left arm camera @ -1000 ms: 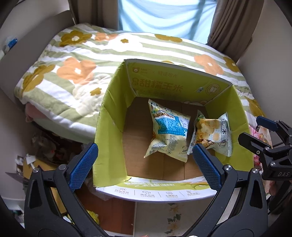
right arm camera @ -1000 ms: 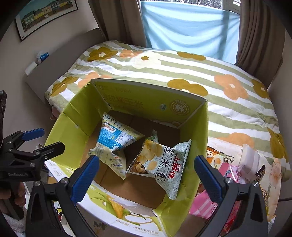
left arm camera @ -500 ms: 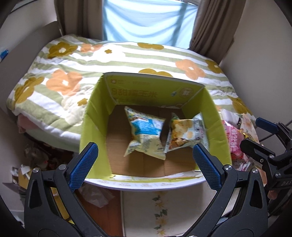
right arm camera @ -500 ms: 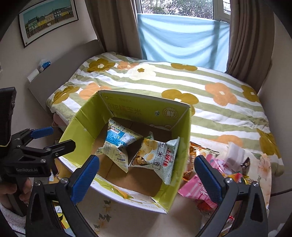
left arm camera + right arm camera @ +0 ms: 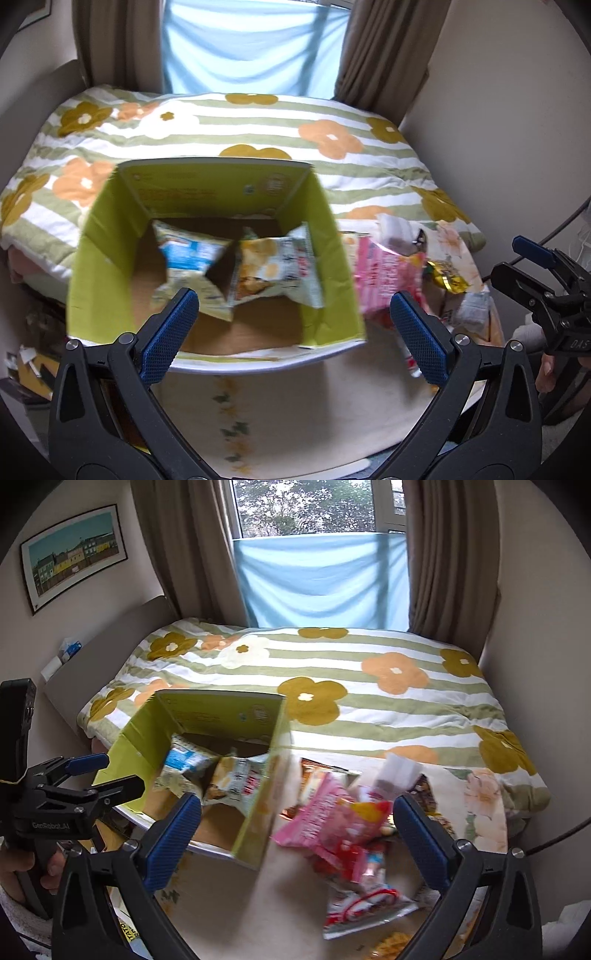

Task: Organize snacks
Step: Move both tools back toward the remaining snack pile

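Currently both hand-held grippers, left [image 5: 293, 334] and right [image 5: 297, 834], spread apart, empty; two snack bags [image 5: 240, 266] in green box [image 5: 207, 206], pink packet pile [image 5: 343, 823] beside box on worktop [image 5: 258, 904].

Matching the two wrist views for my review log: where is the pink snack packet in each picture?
Left wrist: pink snack packet right of centre, just outside the green cardboard box's right wall.
Right wrist: the packet sits low centre, on the pile between the blue fingers.
Shared landmark: the box, holding two snack bags.
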`<action>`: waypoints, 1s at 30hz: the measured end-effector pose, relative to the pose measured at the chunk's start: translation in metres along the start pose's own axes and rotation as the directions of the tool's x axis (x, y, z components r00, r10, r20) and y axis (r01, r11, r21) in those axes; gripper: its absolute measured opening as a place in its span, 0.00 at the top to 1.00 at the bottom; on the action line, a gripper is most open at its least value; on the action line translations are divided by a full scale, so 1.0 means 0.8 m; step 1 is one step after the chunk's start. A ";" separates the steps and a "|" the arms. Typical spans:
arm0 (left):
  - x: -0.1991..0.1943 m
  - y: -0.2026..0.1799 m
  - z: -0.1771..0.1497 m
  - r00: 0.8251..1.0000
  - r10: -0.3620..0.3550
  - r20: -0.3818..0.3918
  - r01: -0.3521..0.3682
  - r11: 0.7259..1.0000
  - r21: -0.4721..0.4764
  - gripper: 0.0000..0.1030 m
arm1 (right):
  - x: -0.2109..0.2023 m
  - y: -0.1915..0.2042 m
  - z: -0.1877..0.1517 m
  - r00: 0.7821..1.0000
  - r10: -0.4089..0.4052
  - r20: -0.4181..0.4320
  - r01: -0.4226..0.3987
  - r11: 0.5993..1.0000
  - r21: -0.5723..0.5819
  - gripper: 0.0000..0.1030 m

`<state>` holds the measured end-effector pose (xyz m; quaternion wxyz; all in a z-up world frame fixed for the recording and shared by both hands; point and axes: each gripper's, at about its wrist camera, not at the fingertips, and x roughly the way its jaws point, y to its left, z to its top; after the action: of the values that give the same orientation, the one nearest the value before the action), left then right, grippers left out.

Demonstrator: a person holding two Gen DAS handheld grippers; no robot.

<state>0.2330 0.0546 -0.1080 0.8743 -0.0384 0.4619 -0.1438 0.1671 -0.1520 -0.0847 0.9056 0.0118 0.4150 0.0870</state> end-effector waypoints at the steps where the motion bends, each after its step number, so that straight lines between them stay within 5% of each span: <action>1: 0.004 -0.017 -0.002 1.000 -0.011 -0.006 0.011 1.000 0.001 0.00 | -0.004 -0.014 -0.003 1.000 -0.002 -0.001 0.002 1.000 0.001 0.00; 16: 0.108 -0.187 -0.006 0.991 0.011 -0.136 -0.002 0.998 0.064 0.00 | -0.009 -0.159 -0.042 0.997 0.056 -0.053 -0.057 0.998 -0.017 0.00; 30: 0.229 -0.201 0.005 0.940 0.081 -0.332 -0.032 0.988 0.153 0.00 | 0.105 -0.221 -0.054 0.968 0.091 -0.232 -0.074 0.994 0.078 0.00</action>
<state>0.2987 -0.1521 -0.2194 0.7867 0.0640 0.5937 -0.1564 0.2145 -0.3139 -0.1920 0.8447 0.0500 0.5212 0.1109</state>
